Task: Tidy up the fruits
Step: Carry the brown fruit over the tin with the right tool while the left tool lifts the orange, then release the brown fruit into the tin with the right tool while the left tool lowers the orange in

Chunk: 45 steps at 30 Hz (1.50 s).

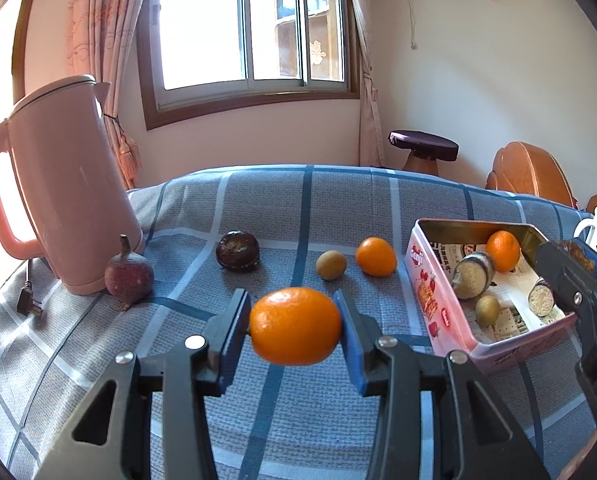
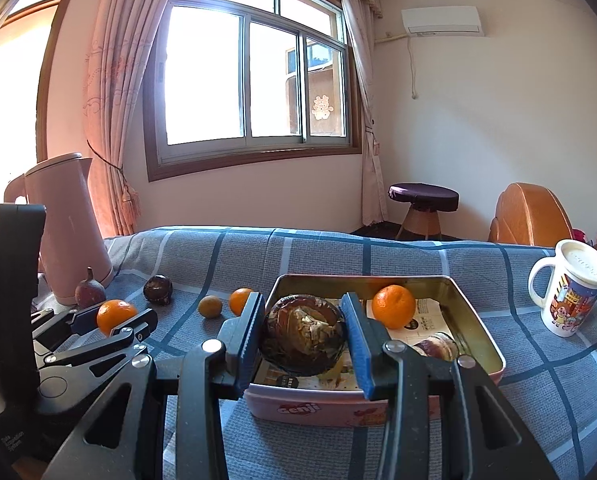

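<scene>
A tall pink plastic kettle [image 1: 66, 184] stands at far left on the blue checked tablecloth [image 1: 298, 208]. The left gripper [image 1: 294, 322] clamps a glossy orange mandarin [image 1: 295, 325] above the cloth; further right, the right gripper [image 2: 303, 334] grips a dark brown wrinkled round fruit [image 2: 302, 334] over the open pink metal tin [image 2: 478, 344].

Kettle [image 1: 70, 196] left, tin [image 1: 438, 280] right, loose fruit [image 1: 376, 257] between, on tablecloth [image 1: 298, 208]

A lived-in home room: pink curtains [image 2: 110, 92] frame a sliding window [image 2: 254, 76], a wall air conditioner [image 2: 441, 21], a cushioned stool [image 2: 423, 197], and a checked-cloth table [image 2: 418, 264] bearing a kettle [image 1: 64, 188].
</scene>
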Each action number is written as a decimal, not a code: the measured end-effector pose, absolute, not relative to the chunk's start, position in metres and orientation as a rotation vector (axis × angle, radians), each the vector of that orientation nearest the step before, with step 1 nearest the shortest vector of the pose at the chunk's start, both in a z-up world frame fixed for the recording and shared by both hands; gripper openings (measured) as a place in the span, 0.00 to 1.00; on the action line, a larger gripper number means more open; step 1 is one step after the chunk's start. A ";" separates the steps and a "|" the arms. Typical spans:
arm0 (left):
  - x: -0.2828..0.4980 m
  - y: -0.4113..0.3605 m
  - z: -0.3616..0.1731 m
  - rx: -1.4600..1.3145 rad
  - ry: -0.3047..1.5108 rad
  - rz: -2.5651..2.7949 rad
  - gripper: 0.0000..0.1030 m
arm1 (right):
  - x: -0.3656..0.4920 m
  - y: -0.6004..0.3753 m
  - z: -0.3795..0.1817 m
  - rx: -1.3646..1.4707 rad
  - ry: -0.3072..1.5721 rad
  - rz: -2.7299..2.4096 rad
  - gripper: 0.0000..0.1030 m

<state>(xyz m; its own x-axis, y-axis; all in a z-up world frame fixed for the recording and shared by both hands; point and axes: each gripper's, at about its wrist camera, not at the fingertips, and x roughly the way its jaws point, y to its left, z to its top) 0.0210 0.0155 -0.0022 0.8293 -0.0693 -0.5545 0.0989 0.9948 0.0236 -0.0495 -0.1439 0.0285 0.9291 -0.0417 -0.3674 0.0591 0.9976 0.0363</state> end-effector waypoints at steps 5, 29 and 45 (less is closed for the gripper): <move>0.018 0.004 -0.003 0.050 0.590 -0.113 0.44 | -0.050 -0.171 0.031 0.072 0.375 -0.096 0.41; 0.020 -0.085 0.000 0.120 0.582 -0.251 0.44 | -0.038 -0.264 0.031 0.134 0.392 -0.221 0.41; 0.051 -0.132 -0.007 0.097 0.663 -0.311 0.44 | 0.014 -0.269 0.012 0.156 0.529 -0.125 0.41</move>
